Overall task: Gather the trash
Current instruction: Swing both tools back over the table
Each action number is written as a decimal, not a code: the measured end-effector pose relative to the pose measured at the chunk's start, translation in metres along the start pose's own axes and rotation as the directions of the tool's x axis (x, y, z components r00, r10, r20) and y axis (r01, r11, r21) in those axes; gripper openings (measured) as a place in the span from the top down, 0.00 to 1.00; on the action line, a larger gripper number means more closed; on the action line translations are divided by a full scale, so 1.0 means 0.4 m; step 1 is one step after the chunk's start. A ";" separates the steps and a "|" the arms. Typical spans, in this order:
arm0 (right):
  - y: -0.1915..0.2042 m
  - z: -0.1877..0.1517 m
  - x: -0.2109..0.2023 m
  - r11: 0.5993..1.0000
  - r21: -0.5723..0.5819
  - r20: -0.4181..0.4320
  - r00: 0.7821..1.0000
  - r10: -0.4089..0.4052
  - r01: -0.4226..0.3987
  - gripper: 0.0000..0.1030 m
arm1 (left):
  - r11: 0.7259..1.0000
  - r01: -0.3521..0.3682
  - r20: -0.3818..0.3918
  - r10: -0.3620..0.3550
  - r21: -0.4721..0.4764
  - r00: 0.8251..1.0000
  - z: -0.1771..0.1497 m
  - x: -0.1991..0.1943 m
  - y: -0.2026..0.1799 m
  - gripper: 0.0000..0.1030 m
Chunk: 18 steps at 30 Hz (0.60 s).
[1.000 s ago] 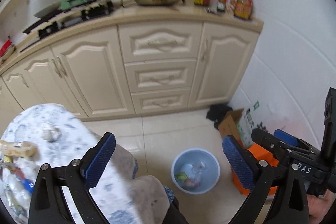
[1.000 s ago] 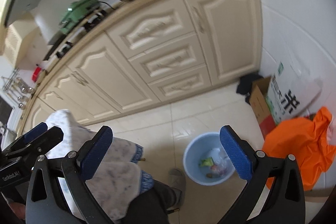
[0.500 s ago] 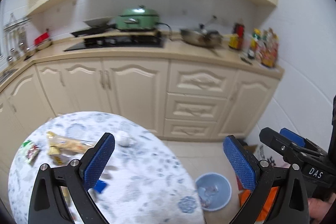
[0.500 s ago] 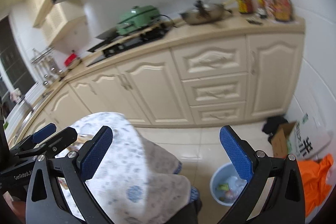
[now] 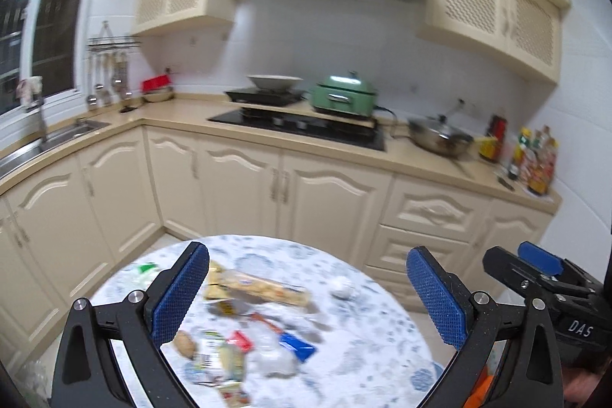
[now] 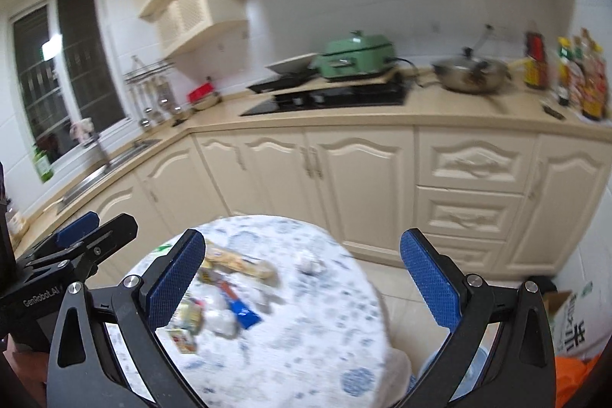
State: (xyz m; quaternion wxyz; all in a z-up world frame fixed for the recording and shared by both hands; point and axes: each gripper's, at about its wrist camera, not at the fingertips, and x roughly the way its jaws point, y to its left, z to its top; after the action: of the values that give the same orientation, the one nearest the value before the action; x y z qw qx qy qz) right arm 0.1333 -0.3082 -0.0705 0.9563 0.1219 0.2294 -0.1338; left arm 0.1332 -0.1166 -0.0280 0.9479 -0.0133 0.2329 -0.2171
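Observation:
A round table under a blue-and-white floral cloth carries a scatter of trash. In the left wrist view I see a long snack packet, a crumpled white paper ball, a blue wrapper, clear plastic and a green-white wrapper. My left gripper hangs open above the near side, nothing between its fingers. My right gripper is also open and empty over the table, with the snack packet, paper ball and blue wrapper below it.
Cream kitchen cabinets and a counter with a hob, green cooker and wok run behind the table. A cardboard box and orange bag sit on the floor at right. A pale blue sliver shows beside the table.
Both grippers have swung up from the floor and the blue bin to the table top. The trash on the cloth has come into full view. Both stay open.

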 end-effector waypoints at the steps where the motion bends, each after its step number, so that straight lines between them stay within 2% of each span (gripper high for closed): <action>1: 0.030 0.005 0.003 1.000 -0.022 0.004 1.000 0.016 -0.016 0.00 | 1.000 -0.016 0.010 0.016 -0.008 1.000 -0.004 -0.017 0.015 0.01; 10: 0.207 0.026 0.026 0.981 -0.149 0.005 0.992 0.125 -0.123 0.00 | 0.983 -0.159 0.034 0.163 -0.086 0.986 -0.051 -0.110 0.099 0.01; 18: 0.298 0.004 0.059 0.962 -0.209 -0.031 0.985 0.172 -0.175 0.00 | 0.970 -0.212 0.019 0.216 -0.117 0.976 -0.074 -0.129 0.128 0.01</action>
State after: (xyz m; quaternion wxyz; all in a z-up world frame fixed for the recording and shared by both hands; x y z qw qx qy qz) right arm 0.1914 -0.2019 -0.0598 0.9705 0.0403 0.2366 -0.0237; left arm 0.0995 -0.0463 -0.0384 0.9670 -0.0460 0.2299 -0.0997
